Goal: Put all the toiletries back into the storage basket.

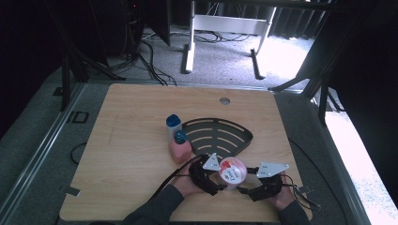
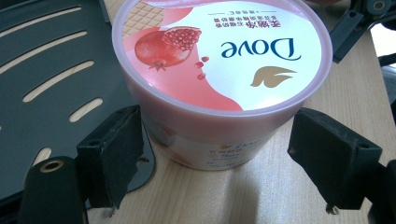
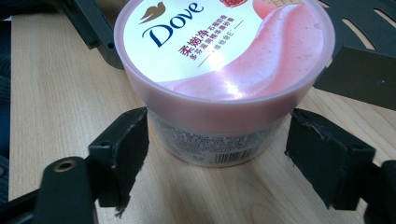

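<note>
Flanking the upright tub [image 1: 233,170], left claw [image 1: 217,183] and right claw [image 1: 245,185] gape.

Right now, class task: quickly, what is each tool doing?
Left tool: open, pads clear of the pink Dove tub.
Right tool: open, astride the same tub, not gripping it.

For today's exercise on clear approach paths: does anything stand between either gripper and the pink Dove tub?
Nothing visible does. The tub stands upright on the table between the left gripper and the right gripper. Both sets of jaws are open, flanking it with bare wood in the gaps. The black tray lies behind it.
</note>
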A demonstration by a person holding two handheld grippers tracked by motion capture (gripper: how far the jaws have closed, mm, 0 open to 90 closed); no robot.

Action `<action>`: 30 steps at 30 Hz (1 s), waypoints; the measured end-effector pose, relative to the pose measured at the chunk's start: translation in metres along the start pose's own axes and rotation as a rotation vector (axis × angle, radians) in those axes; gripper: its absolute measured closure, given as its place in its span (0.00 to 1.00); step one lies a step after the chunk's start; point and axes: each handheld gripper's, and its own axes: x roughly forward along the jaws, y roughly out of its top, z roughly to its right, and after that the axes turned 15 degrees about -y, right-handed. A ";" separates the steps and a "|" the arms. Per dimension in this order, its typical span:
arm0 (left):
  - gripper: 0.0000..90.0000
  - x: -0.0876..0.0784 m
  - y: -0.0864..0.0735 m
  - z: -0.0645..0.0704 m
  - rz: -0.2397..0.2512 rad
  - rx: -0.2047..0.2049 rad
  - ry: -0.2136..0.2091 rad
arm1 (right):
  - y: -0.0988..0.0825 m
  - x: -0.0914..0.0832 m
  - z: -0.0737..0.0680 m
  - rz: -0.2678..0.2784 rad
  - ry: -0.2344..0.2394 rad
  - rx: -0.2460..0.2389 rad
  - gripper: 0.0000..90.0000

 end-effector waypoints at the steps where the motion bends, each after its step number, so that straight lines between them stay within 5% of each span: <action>1: 0.20 0.000 0.000 0.000 0.001 0.001 0.000 | 0.000 0.000 0.000 -0.001 0.000 0.001 0.22; 30: 0.19 0.004 0.006 0.010 -0.010 0.048 0.054 | 0.005 -0.004 -0.006 -0.005 -0.041 0.013 0.15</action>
